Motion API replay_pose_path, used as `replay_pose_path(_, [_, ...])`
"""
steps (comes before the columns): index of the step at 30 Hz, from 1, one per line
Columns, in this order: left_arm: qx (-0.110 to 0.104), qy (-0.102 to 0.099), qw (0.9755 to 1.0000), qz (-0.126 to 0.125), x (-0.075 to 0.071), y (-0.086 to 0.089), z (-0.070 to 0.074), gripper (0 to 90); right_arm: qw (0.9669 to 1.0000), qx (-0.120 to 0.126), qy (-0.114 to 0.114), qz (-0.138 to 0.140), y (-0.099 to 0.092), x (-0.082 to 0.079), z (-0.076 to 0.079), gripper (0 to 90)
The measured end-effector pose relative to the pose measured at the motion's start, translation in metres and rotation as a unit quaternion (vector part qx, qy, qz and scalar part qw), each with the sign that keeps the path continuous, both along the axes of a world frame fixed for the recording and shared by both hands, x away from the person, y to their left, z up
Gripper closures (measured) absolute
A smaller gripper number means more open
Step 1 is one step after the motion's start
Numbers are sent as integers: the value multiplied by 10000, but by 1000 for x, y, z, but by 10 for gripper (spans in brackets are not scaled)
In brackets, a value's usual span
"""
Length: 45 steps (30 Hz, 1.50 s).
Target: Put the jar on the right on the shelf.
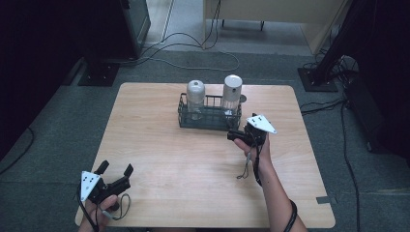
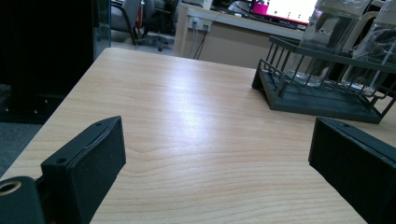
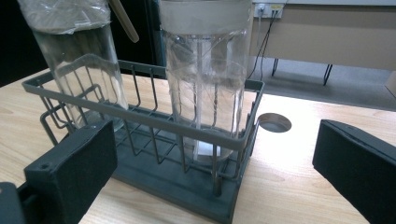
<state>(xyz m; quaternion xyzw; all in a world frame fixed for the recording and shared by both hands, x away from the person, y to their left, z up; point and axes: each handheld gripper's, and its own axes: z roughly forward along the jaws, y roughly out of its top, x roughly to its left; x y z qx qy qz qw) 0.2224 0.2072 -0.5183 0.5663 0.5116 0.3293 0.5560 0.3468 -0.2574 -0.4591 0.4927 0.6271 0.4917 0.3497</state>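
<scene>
A dark wire rack (image 1: 181, 116) stands at the back middle of the wooden table (image 1: 159, 159). Two clear bottles stand upright in it: one with a grey domed cap (image 1: 195, 99) on the left, one with a white pump top (image 1: 231, 94) on the right. My right gripper (image 1: 236, 134) hovers just in front of the rack's right end, open and holding nothing; its view has the rack (image 3: 140, 119) and the right bottle (image 3: 205, 79) close ahead. My left gripper (image 1: 115, 169) is open over the near left corner, far from the rack (image 2: 322, 100).
A round cable hole (image 3: 274, 122) is cut into the tabletop just behind the rack. Cables (image 1: 193, 48) run over the grey carpet behind the table, and dark stand bases (image 1: 316, 79) sit at both back corners. Bare wood stretches between my two grippers.
</scene>
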Motion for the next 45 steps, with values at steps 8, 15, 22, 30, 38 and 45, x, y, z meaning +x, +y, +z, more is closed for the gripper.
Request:
replay_pose_path(8, [9, -4, 10000, -8, 0, 0, 0, 39, 10000, 19, 60, 24, -5, -12, -10, 0])
replay_pose_path(15, [27, -10, 10000, -2, 0, -1, 0, 39, 9999, 26, 127, -3, -12, -22, -21, 0])
replay_pose_path(22, [23, -16, 10000, 8, 0, -1, 0, 39, 9999, 22, 160, 2, -16, -31, -26, 0])
replay_pose_path(30, [28, -17, 10000, 11, 0, -1, 0, 39, 9998, 36, 193, -25, -22, -43, -33, 1])
replay_pose_path(38, [49, -15, 10000, 7, 0, -1, 0, 40, 9996, 99, 220, -124, -36, -56, -39, 1])
replay_pose_path(45, [51, -10, 10000, 13, 0, -1, 0, 39, 9994, 102, 258, -186, -46, -67, -45, 1])
